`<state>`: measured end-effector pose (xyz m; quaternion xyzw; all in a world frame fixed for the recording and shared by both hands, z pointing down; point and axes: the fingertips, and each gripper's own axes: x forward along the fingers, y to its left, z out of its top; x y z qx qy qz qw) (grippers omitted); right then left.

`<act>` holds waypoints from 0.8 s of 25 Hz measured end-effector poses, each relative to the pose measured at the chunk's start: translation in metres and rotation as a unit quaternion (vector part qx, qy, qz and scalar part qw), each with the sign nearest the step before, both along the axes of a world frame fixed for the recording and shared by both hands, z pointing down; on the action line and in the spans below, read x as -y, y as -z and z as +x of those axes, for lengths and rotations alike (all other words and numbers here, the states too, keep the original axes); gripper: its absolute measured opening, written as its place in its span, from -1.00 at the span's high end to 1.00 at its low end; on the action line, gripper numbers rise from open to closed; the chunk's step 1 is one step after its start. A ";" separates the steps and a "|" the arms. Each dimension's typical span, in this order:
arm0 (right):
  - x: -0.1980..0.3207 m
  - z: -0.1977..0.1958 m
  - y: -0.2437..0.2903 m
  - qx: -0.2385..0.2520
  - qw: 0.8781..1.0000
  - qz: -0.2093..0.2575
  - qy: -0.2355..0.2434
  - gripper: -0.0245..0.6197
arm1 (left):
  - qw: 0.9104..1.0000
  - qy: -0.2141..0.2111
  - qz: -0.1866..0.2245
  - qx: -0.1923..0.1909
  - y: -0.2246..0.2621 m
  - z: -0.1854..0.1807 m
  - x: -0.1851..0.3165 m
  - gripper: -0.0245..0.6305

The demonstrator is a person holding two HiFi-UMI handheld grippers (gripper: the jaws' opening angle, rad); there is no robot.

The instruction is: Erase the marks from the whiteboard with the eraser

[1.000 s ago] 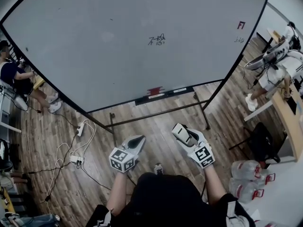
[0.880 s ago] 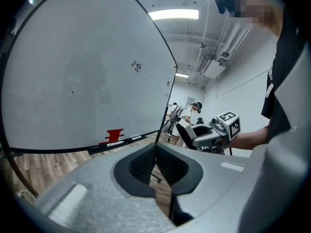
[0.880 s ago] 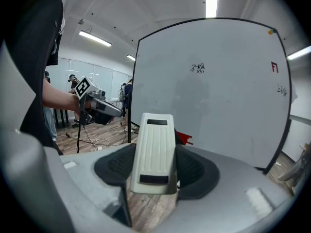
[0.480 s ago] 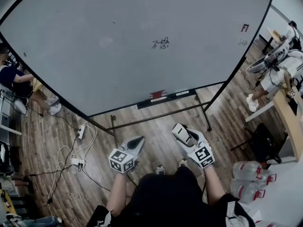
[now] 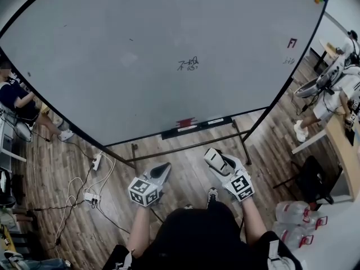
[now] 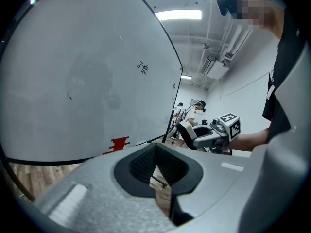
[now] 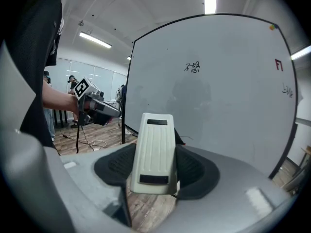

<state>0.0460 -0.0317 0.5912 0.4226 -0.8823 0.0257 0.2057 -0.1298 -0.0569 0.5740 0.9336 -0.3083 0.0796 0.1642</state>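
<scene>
The left gripper [image 5: 161, 171] is near the person's body, low over the floor. Its jaws are squeezed together with nothing between them. The right gripper [image 5: 218, 162] is beside it, a little apart. Its jaws are clamped on the white ribbed plastic eraser [image 7: 154, 152], which sticks out toward the board. Under both is the brown wooden plank floor [image 5: 185, 151], with white cables and a plug strip [image 5: 93, 176] at the left. Farther off stands the big white whiteboard with a black frame [image 5: 140, 38]. The small black scribbled marks [image 5: 188, 64] sit near its middle, well apart from the eraser. A red mark [image 5: 291, 43] is near its right edge.
</scene>
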 end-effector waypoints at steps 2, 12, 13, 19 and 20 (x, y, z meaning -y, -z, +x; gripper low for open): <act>0.006 0.010 0.000 0.000 1.000 0.000 -0.001 0.12 | 1.000 -0.001 0.000 0.002 0.000 0.009 0.004 0.89; 0.037 0.038 0.001 0.004 1.000 0.000 0.018 0.12 | 1.000 0.022 -0.001 0.004 0.001 0.035 0.028 0.89; 0.040 0.041 0.001 0.005 1.000 -0.001 0.022 0.12 | 1.000 0.025 -0.001 0.004 0.001 0.037 0.030 0.89; 0.059 0.053 0.005 0.007 0.999 -0.001 0.042 0.12 | 0.999 0.045 -0.001 0.005 0.006 0.049 0.039 0.89; 0.062 0.054 0.006 0.008 0.999 0.000 0.045 0.12 | 0.999 0.048 -0.001 0.007 0.006 0.051 0.041 0.89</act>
